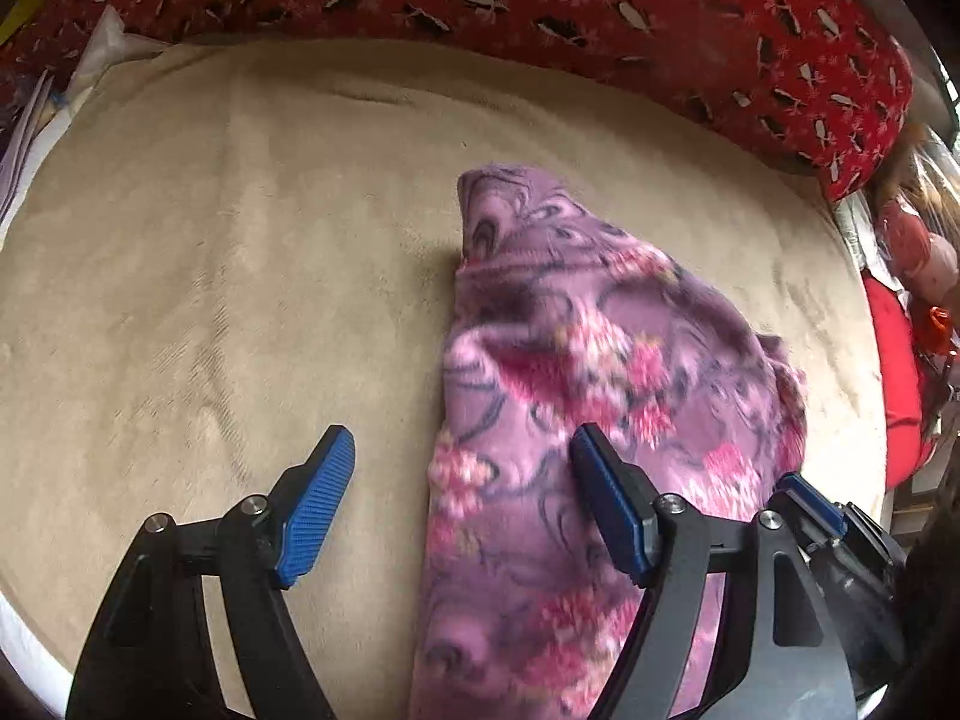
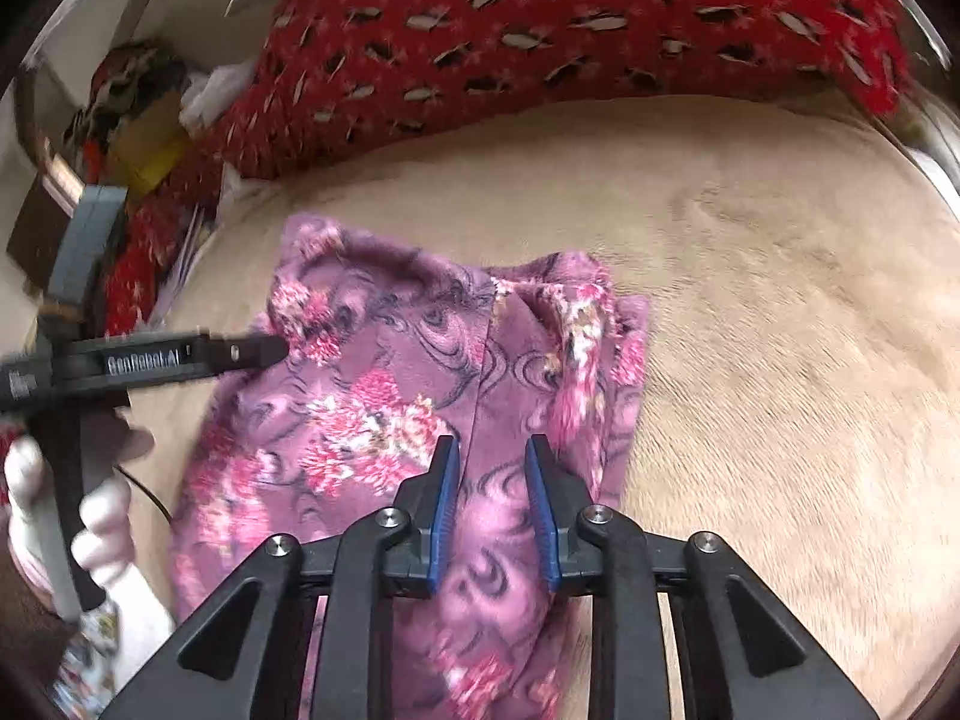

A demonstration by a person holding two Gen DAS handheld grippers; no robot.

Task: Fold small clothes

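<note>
A purple fleece garment [image 1: 570,330] with pink flowers lies folded into a long strip on the beige blanket [image 1: 240,240]. My left gripper [image 1: 463,443] hangs open above its left edge, one pad over the blanket and the other over the cloth, nothing between them. In the right wrist view the garment [image 2: 372,396] runs from the middle down to the bottom edge. My right gripper [image 2: 492,447] hovers over its near part, jaws a little apart, the cloth lying flat below the pads. The left gripper [image 2: 270,351] shows side-on over the garment's far left corner.
A red patterned cushion [image 1: 540,0] borders the far side of the blanket [image 2: 750,300]. Papers and clutter [image 2: 132,120] pile up at the back left. Red items [image 1: 900,372] sit off the right edge. A person's hand [image 2: 102,516] holds the left gripper's handle.
</note>
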